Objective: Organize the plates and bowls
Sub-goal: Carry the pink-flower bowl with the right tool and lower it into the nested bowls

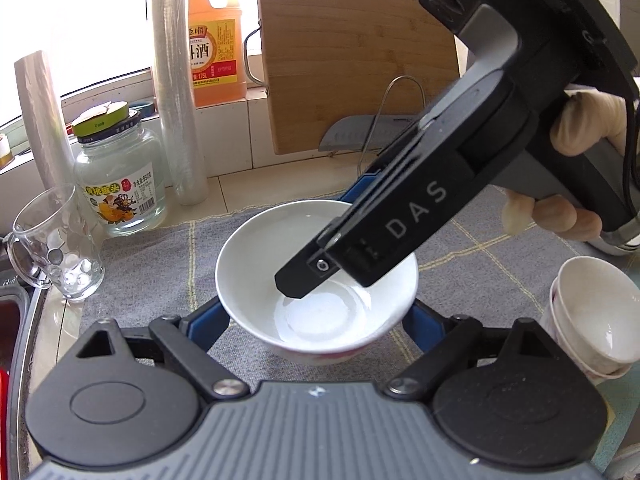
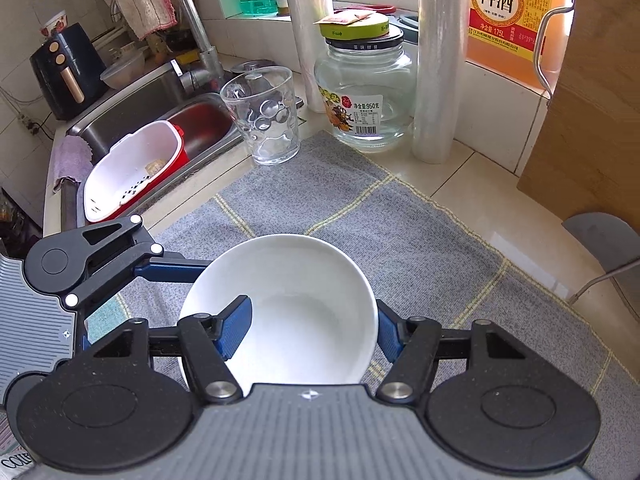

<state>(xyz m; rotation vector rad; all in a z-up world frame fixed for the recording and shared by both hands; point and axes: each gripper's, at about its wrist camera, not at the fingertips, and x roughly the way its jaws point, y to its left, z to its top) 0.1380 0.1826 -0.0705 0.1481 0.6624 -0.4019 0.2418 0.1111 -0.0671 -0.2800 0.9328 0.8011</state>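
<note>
A white bowl [image 1: 320, 284] [image 2: 288, 300] sits on the grey cloth mat [image 1: 160, 264] [image 2: 360, 208]. My left gripper [image 1: 316, 320] is open, with one blue finger on each side of the bowl's lower wall. My right gripper [image 2: 312, 320] has its left finger inside the bowl and its right finger outside, straddling the bowl's right wall; I cannot tell whether it is pinching the wall. In the left wrist view the right gripper [image 1: 316, 276] reaches down into the bowl from the upper right. A stack of white bowls [image 1: 588, 320] stands at the right.
A glass mug [image 1: 56, 244] [image 2: 264, 116], a glass jar [image 1: 116, 176] [image 2: 364, 92], plastic wrap rolls [image 1: 176, 92] [image 2: 436, 60], a cooking wine bottle [image 1: 216, 52] [image 2: 516, 16] and a wooden cutting board [image 1: 352, 64] line the back. A sink [image 2: 152, 108] with a red-and-white basket [image 2: 132, 168] lies left.
</note>
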